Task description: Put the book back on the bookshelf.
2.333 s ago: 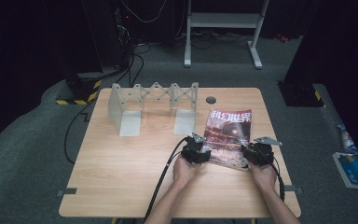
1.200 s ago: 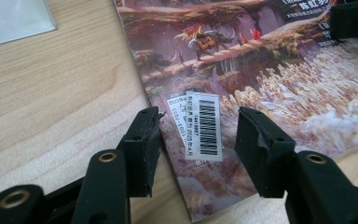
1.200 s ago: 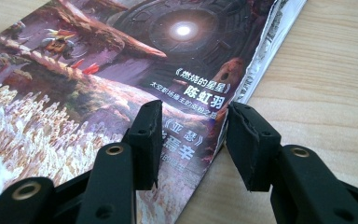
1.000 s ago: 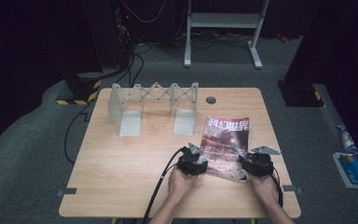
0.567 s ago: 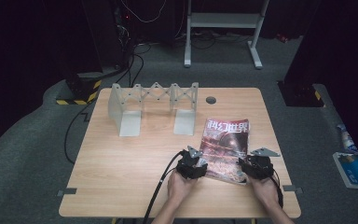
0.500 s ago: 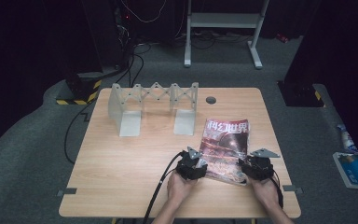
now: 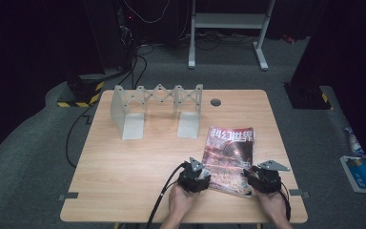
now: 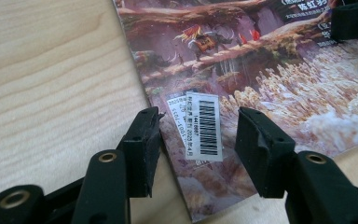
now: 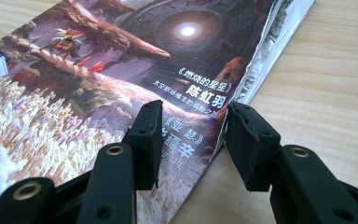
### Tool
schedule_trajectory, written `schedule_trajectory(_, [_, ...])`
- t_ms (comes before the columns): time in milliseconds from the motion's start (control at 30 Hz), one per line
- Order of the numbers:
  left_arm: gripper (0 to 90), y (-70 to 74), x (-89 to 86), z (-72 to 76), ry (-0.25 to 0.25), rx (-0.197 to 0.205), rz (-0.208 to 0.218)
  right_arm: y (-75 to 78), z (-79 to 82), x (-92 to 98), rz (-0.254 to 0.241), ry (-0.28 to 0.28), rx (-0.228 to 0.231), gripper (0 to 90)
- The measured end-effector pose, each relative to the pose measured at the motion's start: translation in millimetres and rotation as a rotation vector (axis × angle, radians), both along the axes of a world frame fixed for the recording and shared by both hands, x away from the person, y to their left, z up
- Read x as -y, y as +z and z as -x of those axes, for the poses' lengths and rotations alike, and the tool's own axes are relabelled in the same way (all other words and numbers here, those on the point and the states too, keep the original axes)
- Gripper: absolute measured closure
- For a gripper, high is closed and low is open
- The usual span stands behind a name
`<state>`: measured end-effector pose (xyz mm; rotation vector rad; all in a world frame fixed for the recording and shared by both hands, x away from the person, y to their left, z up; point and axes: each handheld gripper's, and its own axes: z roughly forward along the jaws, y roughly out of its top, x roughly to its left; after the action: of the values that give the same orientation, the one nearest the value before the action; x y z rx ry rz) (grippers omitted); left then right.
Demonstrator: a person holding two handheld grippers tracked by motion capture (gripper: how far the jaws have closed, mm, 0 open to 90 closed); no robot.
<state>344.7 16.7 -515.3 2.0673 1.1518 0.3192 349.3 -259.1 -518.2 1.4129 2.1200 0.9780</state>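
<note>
We saw the magazine (image 7: 229,160) lying flat on the wooden table (image 7: 124,181), at about four o'clock from the table's centre, with the grey folding rack (image 7: 157,107) well apart from it at about eleven o'clock. The left gripper (image 8: 196,133) stood at the magazine's near corner at about seven o'clock of the cover, its jaws apart on both sides of the barcode label (image 8: 205,123), one jaw over the bare wood and the other over the cover, and they held nothing. The right gripper (image 9: 193,140) was at the five o'clock corner, its jaws wide apart across the cover's edge and gripping nothing.
</note>
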Motion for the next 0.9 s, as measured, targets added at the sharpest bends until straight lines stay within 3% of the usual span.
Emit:
schedule_trajectory(167, [49.9, -0.9, -2.8, 10.6, 0.001, 0.008, 0.006, 1.1, 8.0, -0.6, 0.010, 0.028, -0.006, 56.3])
schedule_trajectory(900, [49.9, 6.2, -8.8, 41.1, -0.040, -0.054, -0.044, 7.0, 29.2, -6.9, 0.054, 0.102, -0.048, 56.8])
